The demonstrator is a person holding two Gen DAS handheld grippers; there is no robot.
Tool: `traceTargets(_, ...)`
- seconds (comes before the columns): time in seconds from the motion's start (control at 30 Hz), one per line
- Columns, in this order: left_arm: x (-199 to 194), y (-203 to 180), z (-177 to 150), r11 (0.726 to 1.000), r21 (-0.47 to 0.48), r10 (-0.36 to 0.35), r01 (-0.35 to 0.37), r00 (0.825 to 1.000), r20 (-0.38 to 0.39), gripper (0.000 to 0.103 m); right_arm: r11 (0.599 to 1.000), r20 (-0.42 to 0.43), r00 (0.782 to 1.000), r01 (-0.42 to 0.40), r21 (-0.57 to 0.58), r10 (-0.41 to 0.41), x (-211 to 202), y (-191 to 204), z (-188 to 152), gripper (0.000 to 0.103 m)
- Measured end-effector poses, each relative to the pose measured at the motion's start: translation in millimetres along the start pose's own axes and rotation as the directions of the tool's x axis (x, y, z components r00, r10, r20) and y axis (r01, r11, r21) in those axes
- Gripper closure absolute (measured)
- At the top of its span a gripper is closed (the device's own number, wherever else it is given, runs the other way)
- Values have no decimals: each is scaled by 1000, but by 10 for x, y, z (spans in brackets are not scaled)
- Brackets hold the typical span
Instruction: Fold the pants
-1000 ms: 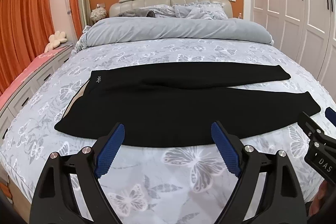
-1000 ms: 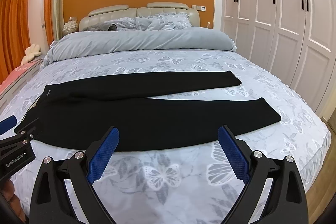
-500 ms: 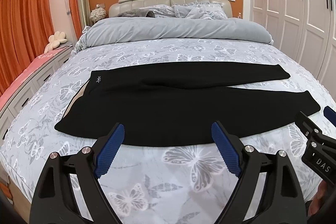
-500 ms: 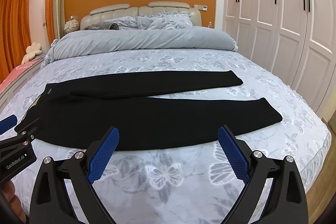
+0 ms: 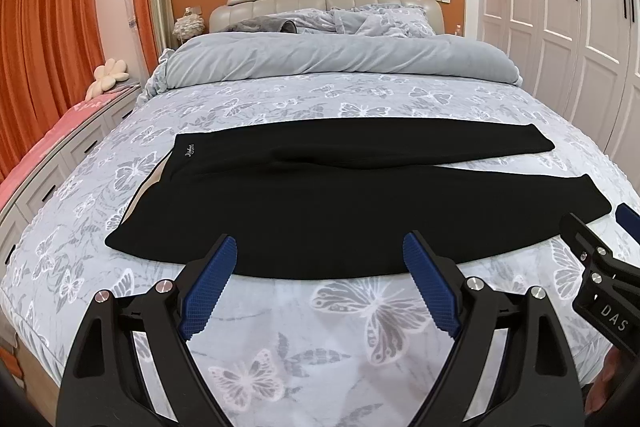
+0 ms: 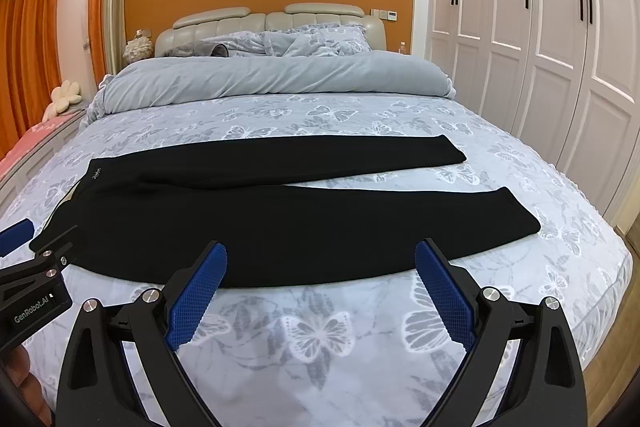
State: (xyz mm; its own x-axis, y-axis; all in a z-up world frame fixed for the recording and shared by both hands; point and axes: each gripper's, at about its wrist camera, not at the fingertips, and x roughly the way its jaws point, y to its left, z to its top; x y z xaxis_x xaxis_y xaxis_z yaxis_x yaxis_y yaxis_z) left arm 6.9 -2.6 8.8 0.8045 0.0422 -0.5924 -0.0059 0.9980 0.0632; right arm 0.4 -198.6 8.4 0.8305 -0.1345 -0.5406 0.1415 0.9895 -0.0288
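Observation:
Black pants (image 5: 320, 203) lie flat across the bed, waistband at the left, both legs spread apart toward the right; they also show in the right wrist view (image 6: 280, 223). My left gripper (image 5: 320, 267) is open and empty, above the bed's near edge, just short of the pants' near hem. My right gripper (image 6: 320, 271) is open and empty, likewise just short of the near leg. The right gripper's tip shows at the right of the left wrist view (image 5: 600, 267); the left gripper's tip shows at the left of the right wrist view (image 6: 36, 267).
The bed (image 5: 320, 347) has a grey butterfly-print cover, with a rolled grey duvet (image 5: 336, 59) and pillows at the headboard. A white drawer unit (image 5: 48, 179) stands along the left. White wardrobes (image 6: 560, 47) line the right.
Both grippers have barely moved; the views shifted very slightly. The pants lie as before.

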Motion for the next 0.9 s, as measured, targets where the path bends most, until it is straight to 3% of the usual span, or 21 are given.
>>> traceTargets(0.9, -8, 4, 5, 1000, 1, -2, 2, 1000, 0, 20, 1000, 1, 1000, 2, -2, -2, -4, 16, -1, 9)
